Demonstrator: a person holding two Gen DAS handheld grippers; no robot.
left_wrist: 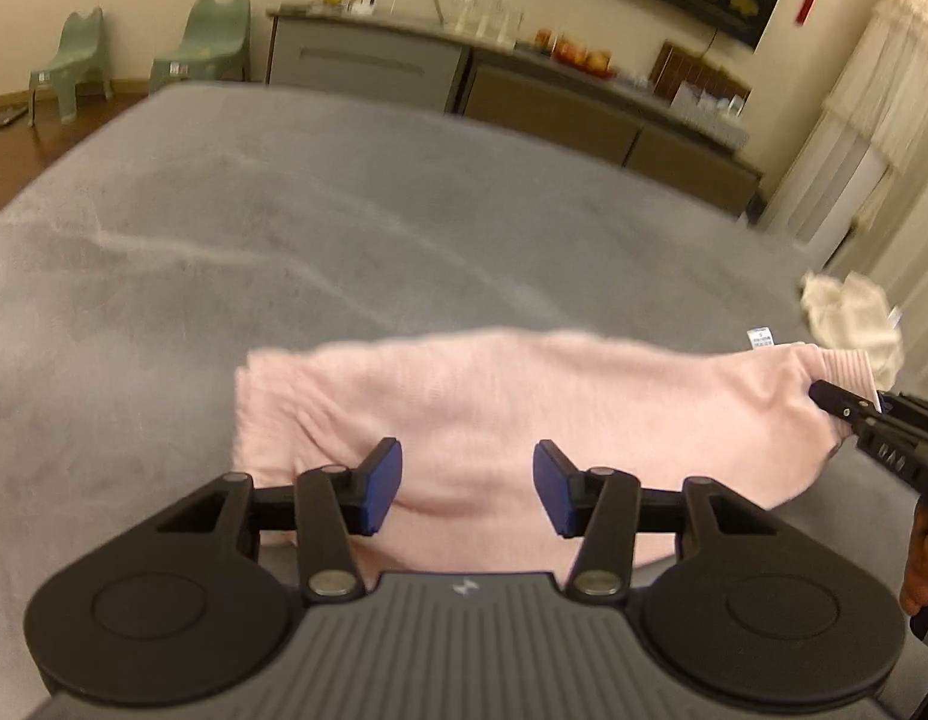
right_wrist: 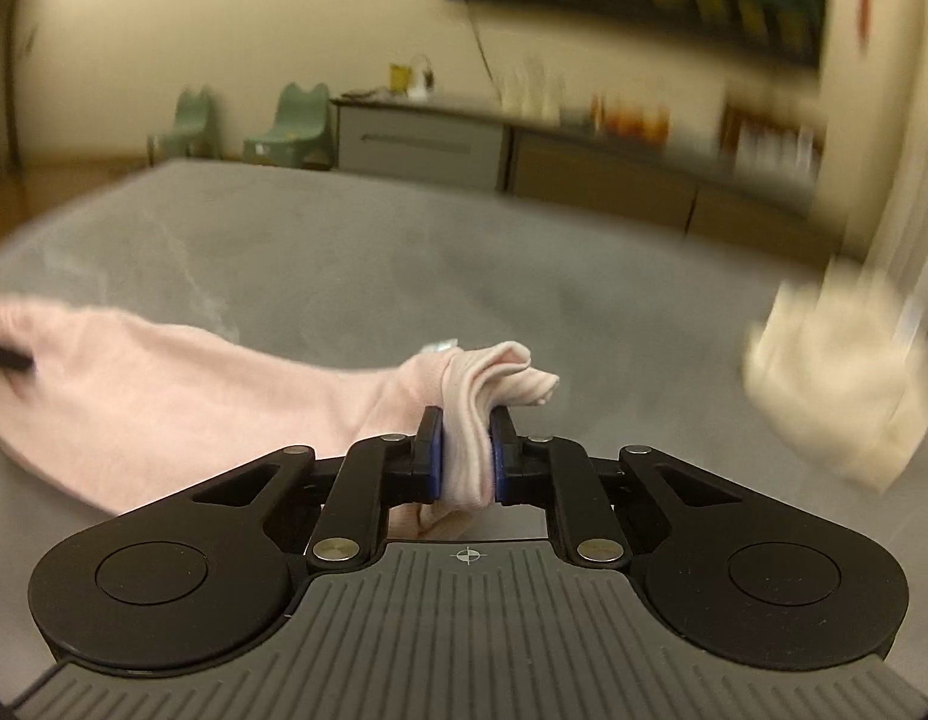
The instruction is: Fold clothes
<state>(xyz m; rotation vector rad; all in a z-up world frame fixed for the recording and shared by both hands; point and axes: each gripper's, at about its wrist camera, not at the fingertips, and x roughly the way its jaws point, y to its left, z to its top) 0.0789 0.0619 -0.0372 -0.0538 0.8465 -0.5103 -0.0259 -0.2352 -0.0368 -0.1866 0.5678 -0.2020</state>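
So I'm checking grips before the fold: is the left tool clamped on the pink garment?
No, the left tool stands wide open over the pink garment, its blue pads apart with nothing pinched between them.

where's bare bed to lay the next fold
Bare grey bed lies beyond the pink sweater, out to the far edge, and to its left. The right side is crowded: the right gripper pinches the sweater's cuff there, near the cream cloth.

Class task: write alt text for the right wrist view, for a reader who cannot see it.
The right gripper is shut on the ribbed edge of a pink sweater, which trails left across a grey bed. A blurred cream garment lies to the right; cabinets stand behind.
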